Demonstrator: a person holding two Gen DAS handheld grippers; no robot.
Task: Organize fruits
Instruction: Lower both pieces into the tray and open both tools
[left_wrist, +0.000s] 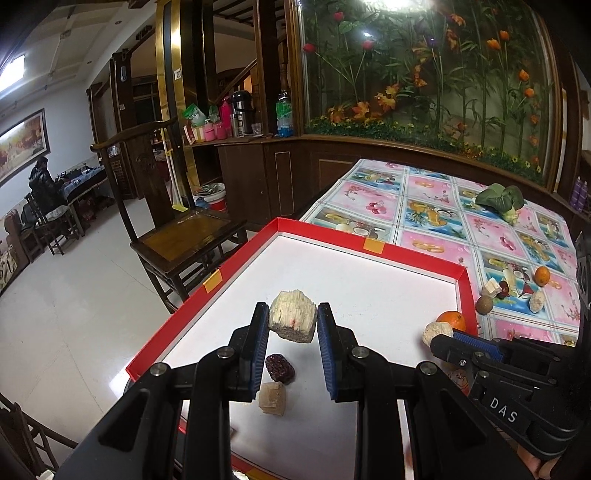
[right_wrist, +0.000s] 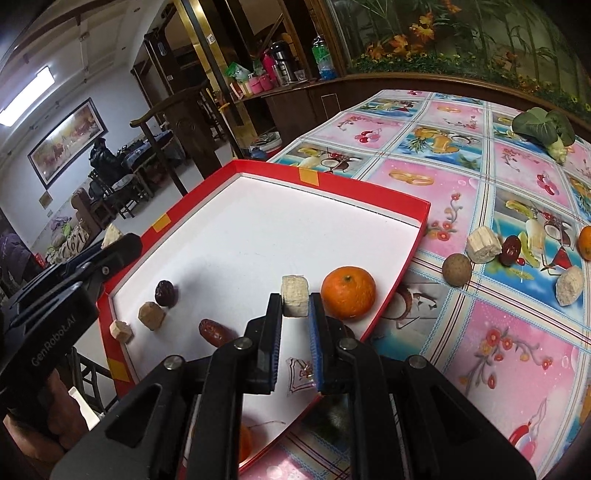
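Two claws hover over the red tray (right_wrist: 402, 266), each pinching a pale chunk: the left claw (left_wrist: 293, 325) holds one (left_wrist: 291, 319) above the date (left_wrist: 279, 368) at lower centre, the right claw (right_wrist: 295, 306) holds another (right_wrist: 294, 301) just left of the orange (right_wrist: 348, 292).

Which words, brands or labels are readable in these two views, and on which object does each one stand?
"DAS": on the right gripper body, seen in the left wrist view.
"GenRobot.AI": on the left gripper body, seen in the right wrist view.
Green bottle label on the sideboard: too blurred to read.
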